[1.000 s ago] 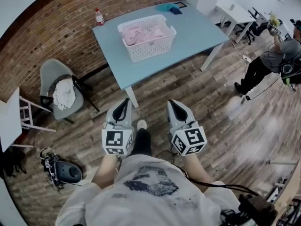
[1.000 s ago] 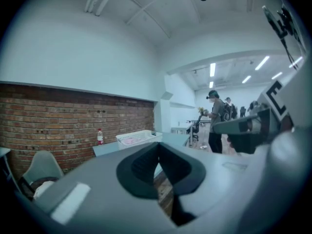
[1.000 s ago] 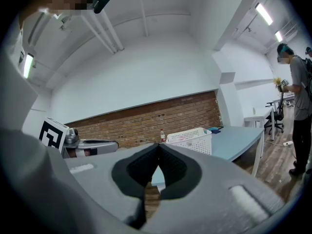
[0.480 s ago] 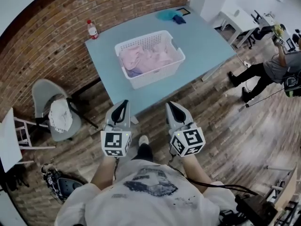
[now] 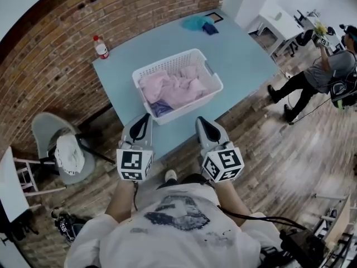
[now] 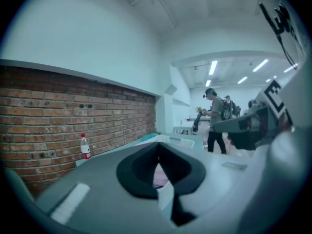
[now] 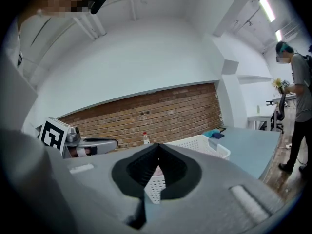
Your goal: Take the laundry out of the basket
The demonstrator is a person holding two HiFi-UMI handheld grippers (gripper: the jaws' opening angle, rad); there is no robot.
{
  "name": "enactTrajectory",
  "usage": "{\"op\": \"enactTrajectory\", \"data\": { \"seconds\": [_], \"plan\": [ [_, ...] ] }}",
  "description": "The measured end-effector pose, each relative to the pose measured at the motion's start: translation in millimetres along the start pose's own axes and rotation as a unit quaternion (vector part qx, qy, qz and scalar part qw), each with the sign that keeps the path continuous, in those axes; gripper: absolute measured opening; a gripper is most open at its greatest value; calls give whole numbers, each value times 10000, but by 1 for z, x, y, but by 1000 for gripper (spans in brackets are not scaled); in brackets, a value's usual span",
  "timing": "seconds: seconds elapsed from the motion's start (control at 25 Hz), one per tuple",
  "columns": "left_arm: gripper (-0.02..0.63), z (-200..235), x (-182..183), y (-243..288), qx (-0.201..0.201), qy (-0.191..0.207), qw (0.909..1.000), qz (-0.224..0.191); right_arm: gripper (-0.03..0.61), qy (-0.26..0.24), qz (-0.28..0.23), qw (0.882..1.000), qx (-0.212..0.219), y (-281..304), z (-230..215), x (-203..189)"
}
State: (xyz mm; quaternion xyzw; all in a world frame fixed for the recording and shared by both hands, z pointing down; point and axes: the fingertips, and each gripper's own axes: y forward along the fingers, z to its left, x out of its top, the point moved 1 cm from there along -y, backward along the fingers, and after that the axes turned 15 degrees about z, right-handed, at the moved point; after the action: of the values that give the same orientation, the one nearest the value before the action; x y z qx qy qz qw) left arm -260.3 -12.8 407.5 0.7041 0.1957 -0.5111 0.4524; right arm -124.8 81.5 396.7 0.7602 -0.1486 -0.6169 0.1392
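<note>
Now that the person has walked up to the worktop [image 5: 240, 49], the basket [image 5: 167, 62] of pink laundry [image 5: 178, 88] sits just ahead of the left claw [image 5: 146, 116] and right claw [image 5: 198, 120], both shut tight and empty, so reaching in likely comes next.

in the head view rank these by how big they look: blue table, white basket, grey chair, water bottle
1. blue table
2. white basket
3. grey chair, only slightly smaller; it stands lower, farther from the camera, so the true order is unsure
4. water bottle
</note>
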Motion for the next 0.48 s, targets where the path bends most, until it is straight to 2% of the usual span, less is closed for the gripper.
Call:
{"op": "enactTrajectory", "data": {
  "seconds": [0.32,0.48],
  "plan": [
    [-9,13,16,53,-130,258,9993,244,-2,118,-27,9999,-86,36,-50,26],
    [-9,23,29,92,-7,180,9991,379,-2,171,42,9998,60,71,-88,41]
  ]
}}
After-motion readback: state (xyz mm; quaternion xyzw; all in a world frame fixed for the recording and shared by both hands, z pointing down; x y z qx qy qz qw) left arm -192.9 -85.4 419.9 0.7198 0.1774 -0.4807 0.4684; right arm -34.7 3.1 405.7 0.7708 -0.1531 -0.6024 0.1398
